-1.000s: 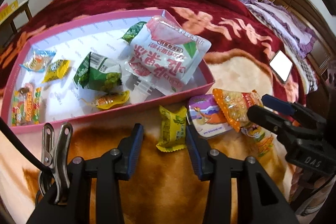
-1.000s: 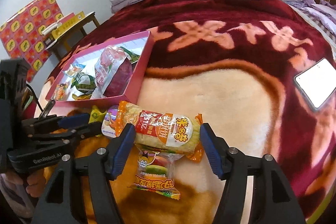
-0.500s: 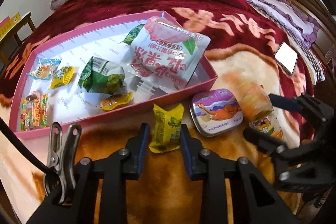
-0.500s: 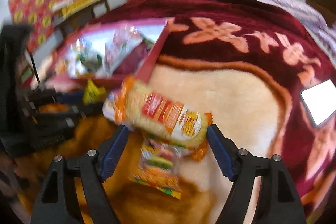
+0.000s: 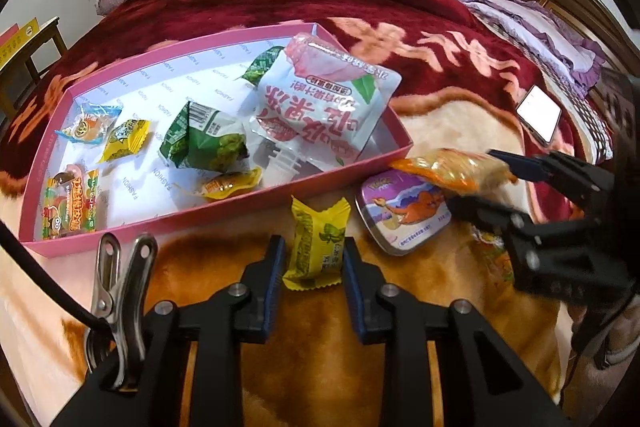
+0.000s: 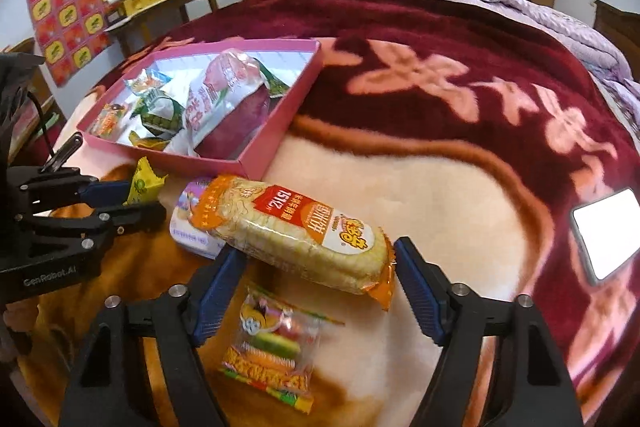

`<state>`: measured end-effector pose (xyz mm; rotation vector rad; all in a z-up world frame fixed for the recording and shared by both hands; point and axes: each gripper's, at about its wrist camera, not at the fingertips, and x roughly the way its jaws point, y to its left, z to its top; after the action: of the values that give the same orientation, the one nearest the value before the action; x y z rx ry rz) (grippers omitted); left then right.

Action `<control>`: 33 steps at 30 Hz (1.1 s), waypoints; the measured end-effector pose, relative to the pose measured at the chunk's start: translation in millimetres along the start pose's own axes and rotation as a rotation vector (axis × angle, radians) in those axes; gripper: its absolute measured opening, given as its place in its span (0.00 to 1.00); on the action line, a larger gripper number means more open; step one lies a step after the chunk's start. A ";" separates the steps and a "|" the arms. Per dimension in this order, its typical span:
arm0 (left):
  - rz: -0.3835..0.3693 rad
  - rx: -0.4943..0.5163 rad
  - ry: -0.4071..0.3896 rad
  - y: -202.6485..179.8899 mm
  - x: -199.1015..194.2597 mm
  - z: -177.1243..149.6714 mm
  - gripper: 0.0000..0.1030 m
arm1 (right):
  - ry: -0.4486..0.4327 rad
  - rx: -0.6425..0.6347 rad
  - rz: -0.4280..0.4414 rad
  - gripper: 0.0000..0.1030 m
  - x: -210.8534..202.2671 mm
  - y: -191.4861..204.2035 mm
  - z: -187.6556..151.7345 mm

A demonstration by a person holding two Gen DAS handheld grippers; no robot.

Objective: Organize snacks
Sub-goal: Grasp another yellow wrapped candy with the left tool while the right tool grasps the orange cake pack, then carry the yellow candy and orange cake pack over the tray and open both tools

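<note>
A yellow candy packet (image 5: 316, 247) sits on the blanket just in front of the pink box (image 5: 200, 213), and my left gripper (image 5: 314, 255) is shut on it. My right gripper (image 6: 316, 259) has its jaws closing on an orange rice cracker pack (image 6: 304, 231). Its pads touch the pack's near side and end seal. The pack lies tilted over a purple cartoon tin (image 6: 188, 227). A burger gummy packet (image 6: 276, 347) lies flat under the right gripper. From the left wrist view, the right gripper (image 5: 472, 179) and cracker pack (image 5: 452, 167) are at the right.
The pink box (image 6: 264, 147) holds a big pink-and-white pouch (image 5: 324, 115), a green packet (image 5: 204, 143) and several small sweets. A lit phone (image 6: 604, 231) lies on the red blanket to the right. Folded quilts lie at the bed's far end, and a small table stands on the left.
My left jaws have closed onto the yellow candy packet. The right gripper rolled, and its jaws came in against the rice cracker pack, which now lies tilted over the tin.
</note>
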<state>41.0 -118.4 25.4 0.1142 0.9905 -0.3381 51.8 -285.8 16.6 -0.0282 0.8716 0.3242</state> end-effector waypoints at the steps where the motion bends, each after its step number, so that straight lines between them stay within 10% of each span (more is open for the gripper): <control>1: -0.004 0.001 -0.001 -0.1 -1.6 -0.4 0.28 | 0.002 0.019 0.020 0.56 1.8 -3.2 1.5; 3: -0.012 0.002 -0.003 -0.2 -4.8 -0.6 0.28 | 0.017 0.049 0.027 0.32 5.7 -7.5 3.2; 6: -0.016 0.002 -0.015 1.4 -11.0 -1.7 0.28 | 0.010 0.074 0.014 0.26 7.7 -10.2 2.9; 33: 0.033 -0.105 -0.128 54.8 -54.3 13.4 0.28 | -0.067 0.077 0.167 0.23 -18.4 53.4 29.1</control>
<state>42.6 -57.7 74.8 0.0135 0.8767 -0.2594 47.0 -235.4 55.0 0.1266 0.8210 0.4453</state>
